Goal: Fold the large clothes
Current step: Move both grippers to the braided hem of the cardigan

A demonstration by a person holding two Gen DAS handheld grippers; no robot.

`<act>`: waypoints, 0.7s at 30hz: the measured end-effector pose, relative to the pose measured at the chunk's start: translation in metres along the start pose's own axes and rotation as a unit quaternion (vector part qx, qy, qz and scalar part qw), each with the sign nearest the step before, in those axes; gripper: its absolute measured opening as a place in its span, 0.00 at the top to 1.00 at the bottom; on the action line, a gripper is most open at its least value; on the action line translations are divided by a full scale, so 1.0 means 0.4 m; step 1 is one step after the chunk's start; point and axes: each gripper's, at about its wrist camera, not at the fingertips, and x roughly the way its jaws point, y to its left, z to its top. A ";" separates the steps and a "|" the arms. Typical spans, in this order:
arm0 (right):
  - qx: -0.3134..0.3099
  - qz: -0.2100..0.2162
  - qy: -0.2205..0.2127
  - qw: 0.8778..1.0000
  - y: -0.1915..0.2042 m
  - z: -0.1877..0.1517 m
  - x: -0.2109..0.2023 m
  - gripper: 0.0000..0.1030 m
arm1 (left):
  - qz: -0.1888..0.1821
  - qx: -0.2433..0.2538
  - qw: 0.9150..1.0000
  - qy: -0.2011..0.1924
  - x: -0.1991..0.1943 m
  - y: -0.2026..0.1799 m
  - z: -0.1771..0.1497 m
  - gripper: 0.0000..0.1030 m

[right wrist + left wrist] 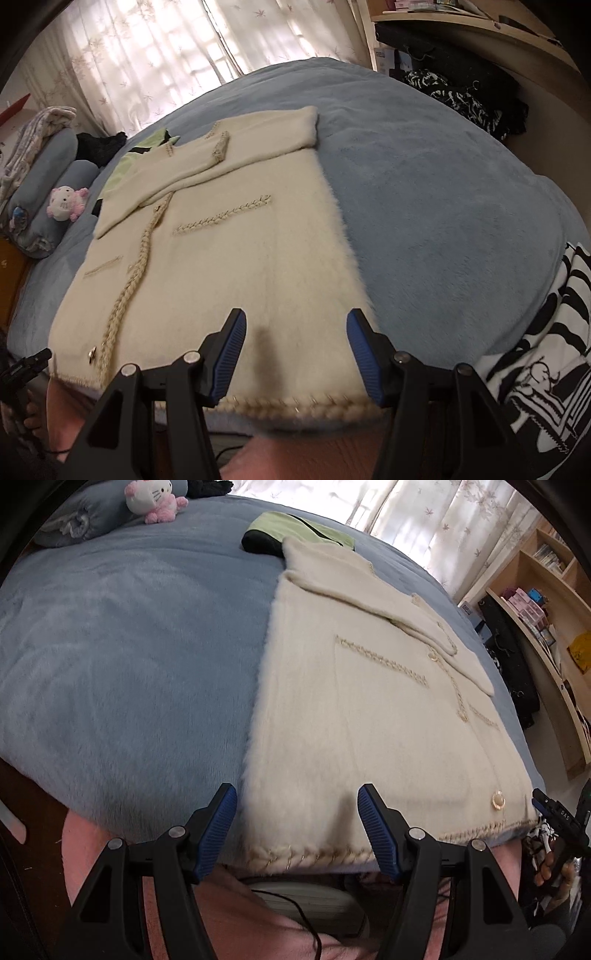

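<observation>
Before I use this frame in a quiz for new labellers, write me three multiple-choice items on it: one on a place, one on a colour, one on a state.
1. Where does the plush cat toy sit?
A. on the cardigan
B. near the pillows at the bed's far end
C. on the shelf

2. What colour is the blanket under the cream cardigan?
A. blue
B. red
C. green

3. How do the left gripper and right gripper stand?
A. both clamped on the hem
B. both open above the hem
C. one holds a sleeve

Key: B, the toy lies by the pillows; A, the plush cover is blue; B, each pair of jaws stands apart with nothing pinched.
</observation>
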 end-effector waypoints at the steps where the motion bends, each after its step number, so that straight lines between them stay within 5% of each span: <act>1: -0.002 -0.003 -0.007 1.000 -0.003 -0.003 -0.011 0.45 | 0.000 0.002 1.000 0.002 0.001 0.000 -0.004 0.35; 7: 0.023 -0.017 0.012 1.000 -0.060 -0.008 -0.005 0.45 | 0.001 0.019 1.000 0.012 0.017 0.003 -0.006 0.35; 9: 0.035 -0.001 0.033 0.999 -0.078 -0.016 0.013 0.46 | -0.001 0.025 1.000 0.017 0.026 0.007 -0.006 0.35; 13: 0.036 0.043 0.050 0.997 -0.076 -0.029 0.034 0.65 | -0.018 0.018 0.999 0.021 0.034 0.022 -0.003 0.35; 21: 0.073 0.147 0.067 0.984 -0.087 -0.035 0.052 0.68 | -0.084 -0.018 0.996 0.029 0.029 0.068 -0.007 0.36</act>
